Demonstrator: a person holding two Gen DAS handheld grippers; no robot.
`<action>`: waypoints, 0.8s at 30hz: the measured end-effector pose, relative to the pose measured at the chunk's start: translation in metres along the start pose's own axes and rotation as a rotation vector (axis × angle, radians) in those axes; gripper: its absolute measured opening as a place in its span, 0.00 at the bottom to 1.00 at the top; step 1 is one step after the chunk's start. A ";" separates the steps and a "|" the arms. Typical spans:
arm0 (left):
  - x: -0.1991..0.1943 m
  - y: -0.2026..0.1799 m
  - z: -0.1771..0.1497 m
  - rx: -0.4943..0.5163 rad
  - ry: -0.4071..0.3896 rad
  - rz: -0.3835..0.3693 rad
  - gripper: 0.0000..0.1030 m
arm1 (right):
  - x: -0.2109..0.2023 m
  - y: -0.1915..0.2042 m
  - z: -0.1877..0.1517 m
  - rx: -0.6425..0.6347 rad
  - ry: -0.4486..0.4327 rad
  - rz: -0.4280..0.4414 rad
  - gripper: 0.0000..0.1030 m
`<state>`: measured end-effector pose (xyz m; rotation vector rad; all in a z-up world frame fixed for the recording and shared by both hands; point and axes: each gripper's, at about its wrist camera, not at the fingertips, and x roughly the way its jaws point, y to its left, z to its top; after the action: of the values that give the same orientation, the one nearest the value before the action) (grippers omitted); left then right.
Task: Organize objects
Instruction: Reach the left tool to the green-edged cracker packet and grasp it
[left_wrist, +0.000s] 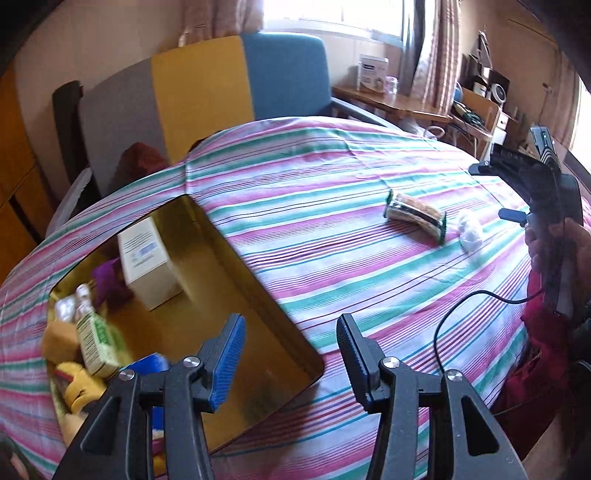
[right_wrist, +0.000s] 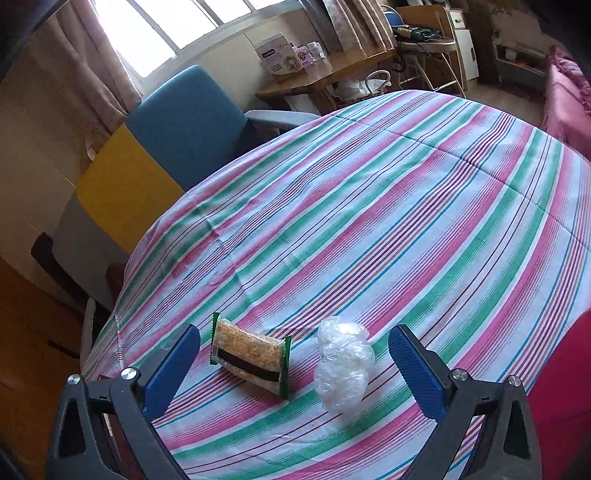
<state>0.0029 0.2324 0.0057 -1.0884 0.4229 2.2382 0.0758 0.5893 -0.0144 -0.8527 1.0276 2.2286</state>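
A gold tin box (left_wrist: 291, 343) lies open on the striped cloth at the left and holds a cream carton (left_wrist: 147, 258), a green-labelled bottle (left_wrist: 94, 339), a purple item and other small things. My left gripper (left_wrist: 291, 341) is open and empty over the box's right edge. A cracker packet with green ends (left_wrist: 415, 214) (right_wrist: 251, 356) and a crumpled clear plastic wrap (left_wrist: 470, 232) (right_wrist: 343, 369) lie on the cloth. My right gripper (right_wrist: 295, 354) is open and empty, low over them, with both between its fingers. It also shows at the right of the left wrist view (left_wrist: 532, 177).
The striped cloth (right_wrist: 406, 221) covers the whole work surface. A blue, yellow and grey chair back (left_wrist: 207, 92) stands behind it. A wooden side table with a white box (left_wrist: 373, 74) is at the back. A black cable (left_wrist: 465, 314) lies at the right edge.
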 end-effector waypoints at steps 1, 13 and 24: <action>0.003 -0.004 0.003 0.007 0.005 -0.007 0.50 | 0.000 -0.001 0.001 0.004 -0.001 0.002 1.00; 0.048 -0.041 0.031 0.012 0.097 -0.113 0.50 | -0.007 -0.020 0.006 0.116 -0.029 0.060 1.00; 0.117 -0.090 0.080 -0.129 0.268 -0.332 0.58 | -0.011 -0.032 0.008 0.191 -0.048 0.117 1.00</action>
<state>-0.0426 0.3869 -0.0395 -1.4208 0.1888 1.8561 0.1029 0.6118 -0.0168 -0.6689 1.2724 2.1906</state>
